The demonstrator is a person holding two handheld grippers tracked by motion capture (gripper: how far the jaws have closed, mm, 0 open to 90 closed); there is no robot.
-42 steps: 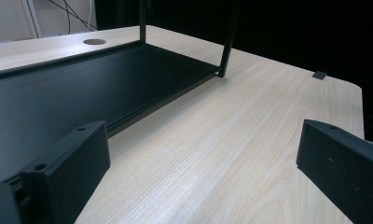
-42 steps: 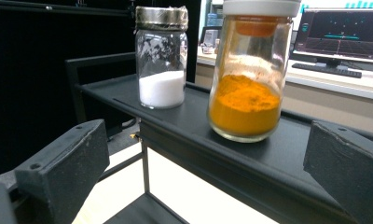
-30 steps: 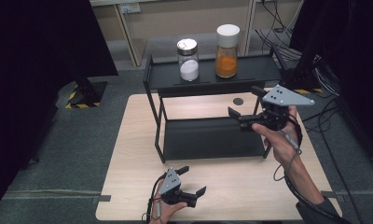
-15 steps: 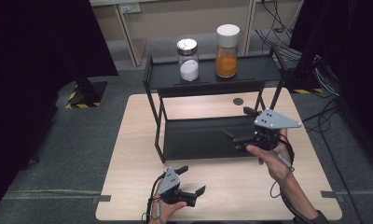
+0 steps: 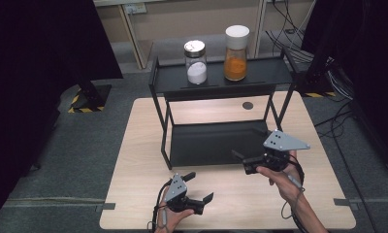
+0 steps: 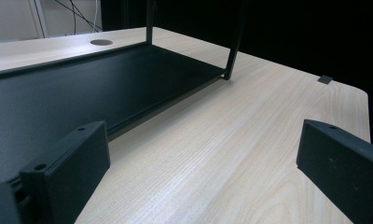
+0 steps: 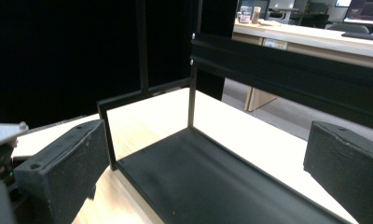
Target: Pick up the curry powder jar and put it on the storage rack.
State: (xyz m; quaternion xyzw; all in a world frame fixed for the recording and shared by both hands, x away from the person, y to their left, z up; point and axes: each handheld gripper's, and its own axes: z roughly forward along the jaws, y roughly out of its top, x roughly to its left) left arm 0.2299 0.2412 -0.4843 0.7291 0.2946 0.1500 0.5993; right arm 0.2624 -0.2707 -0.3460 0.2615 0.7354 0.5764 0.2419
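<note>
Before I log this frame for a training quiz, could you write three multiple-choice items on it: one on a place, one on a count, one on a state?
1. Where do the two jars stand?
A. on the rack's top shelf
B. on the rack's bottom shelf
C. on the table in front of the rack

2. How many jars are in sight on the rack?
A. one
B. two
C. four

3. How do the right gripper's jaws stand?
A. shut on a jar
B. shut on nothing
C. open and empty

Answers:
1 A: the white-powder jar and the orange-powder jar both stand on the top shelf of the rack.
2 B: just these two are seen, while the bottom shelf is bare.
3 C: the right gripper shows its jaws wide apart with only the shelf between them.
</note>
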